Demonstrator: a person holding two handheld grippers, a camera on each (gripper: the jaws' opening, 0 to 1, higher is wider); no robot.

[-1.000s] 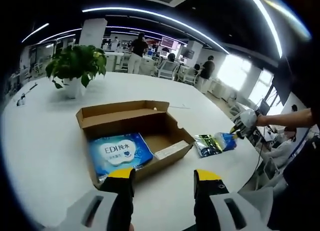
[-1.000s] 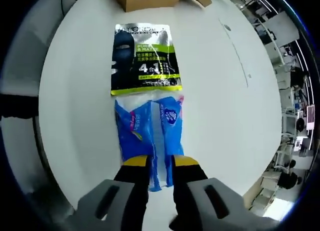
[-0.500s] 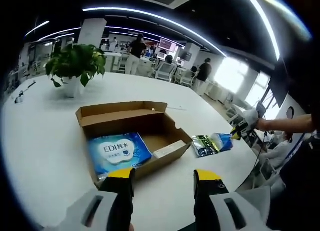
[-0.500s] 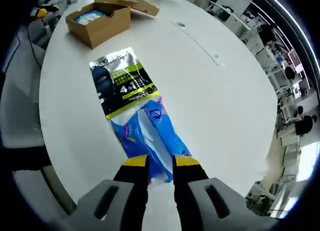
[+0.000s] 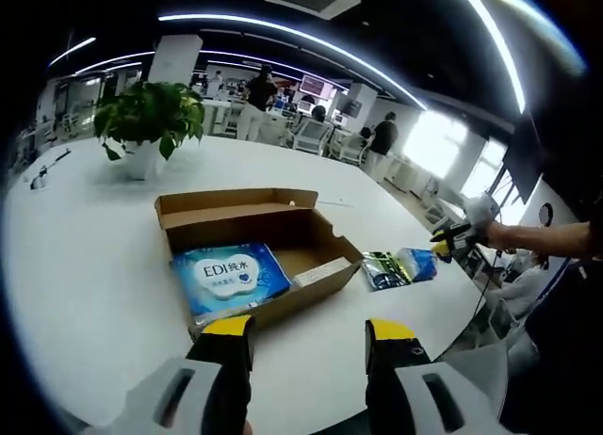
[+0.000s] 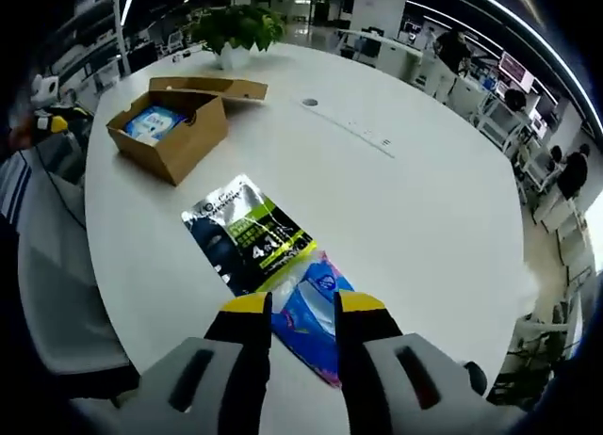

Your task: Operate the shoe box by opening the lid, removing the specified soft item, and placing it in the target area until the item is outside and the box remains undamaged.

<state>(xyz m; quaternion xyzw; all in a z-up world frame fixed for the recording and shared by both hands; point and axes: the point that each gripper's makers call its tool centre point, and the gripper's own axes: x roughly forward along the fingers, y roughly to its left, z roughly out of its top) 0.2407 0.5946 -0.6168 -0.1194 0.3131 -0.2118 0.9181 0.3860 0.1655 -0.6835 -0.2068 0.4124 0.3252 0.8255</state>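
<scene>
The open brown shoe box (image 5: 311, 235) (image 6: 179, 138) rests on the white round table (image 5: 85, 265), lid flap folded back. Inside it lies a blue "EDI" wipes pack (image 5: 229, 277) (image 6: 151, 122). To the box's right, a black-green sachet (image 5: 380, 269) (image 6: 247, 237) and a small blue soft pack (image 5: 417, 264) (image 6: 314, 313) lie on the table. My right gripper (image 6: 303, 311) (image 5: 452, 237) hovers just over the blue pack's near end, jaws slightly parted. My left gripper (image 5: 309, 336) stands open in front of the box, holding nothing.
A potted plant (image 5: 141, 120) (image 6: 236, 25) stands at the table's far side. A grey chair (image 6: 57, 303) sits off the table edge beside a striped sleeve (image 6: 19, 185). Desks and several people fill the room behind.
My right gripper has lifted and tilted up from the blue pack, its jaws parting a little; the pack stays on the table by the sachet. The left gripper barely moved.
</scene>
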